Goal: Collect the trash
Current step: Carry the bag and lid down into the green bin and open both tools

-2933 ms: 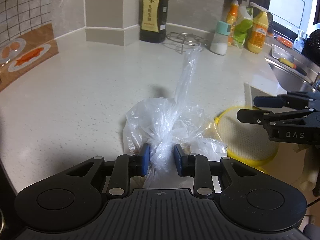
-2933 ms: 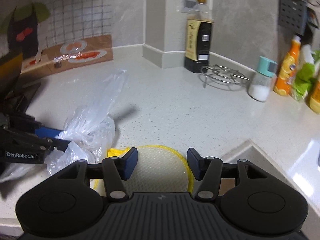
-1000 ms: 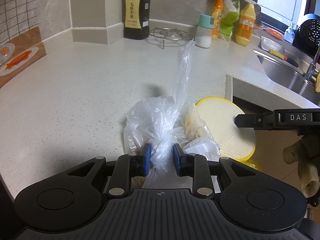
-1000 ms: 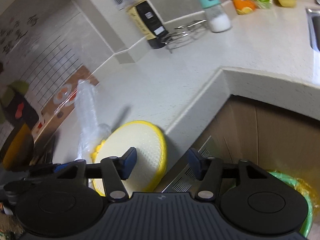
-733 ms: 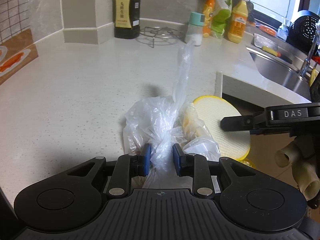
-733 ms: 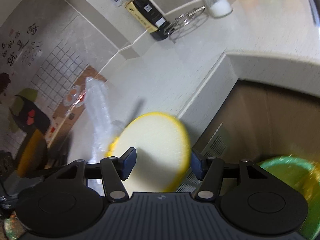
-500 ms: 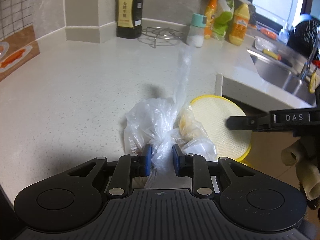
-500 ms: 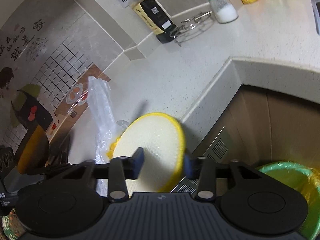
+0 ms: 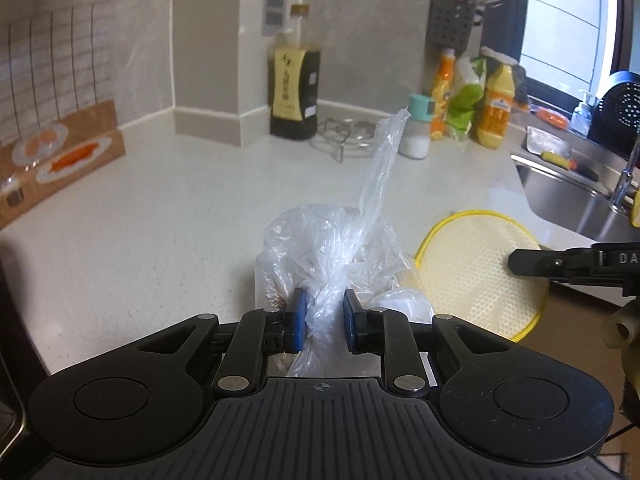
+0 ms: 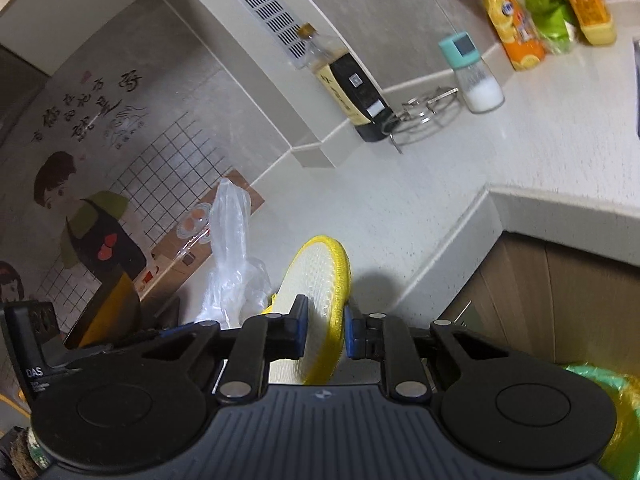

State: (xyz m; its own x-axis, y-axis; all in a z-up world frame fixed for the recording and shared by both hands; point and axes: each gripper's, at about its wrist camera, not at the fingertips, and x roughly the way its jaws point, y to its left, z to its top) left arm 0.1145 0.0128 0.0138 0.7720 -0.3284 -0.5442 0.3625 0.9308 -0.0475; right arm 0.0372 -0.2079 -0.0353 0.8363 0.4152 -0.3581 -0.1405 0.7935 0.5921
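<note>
Jaws of the left gripper point(image 9: 322, 316) have just been closing and pinch the clear plastic bag point(image 9: 332, 252) at the table's point(image 9: 160, 216) near edge. Just right, the right gripper point(image 10: 323, 330) clamps the yellow-rimmed disc point(image 10: 320, 276), edge-on.

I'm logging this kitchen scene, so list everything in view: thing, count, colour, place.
plastic bag: 1, clear, counter edge, twisted neck in left gripper
round mat: 1, cream with yellow rim, beside the bag, in right gripper
sauce bottle: 1, dark, back corner
wire trivet: 1, metal, beside the bottle
shaker: 1, teal lid
sink: 1, steel, far right
bin: 1, green liner, below the counter
left gripper: closing on the bag
right gripper: closing on the mat
</note>
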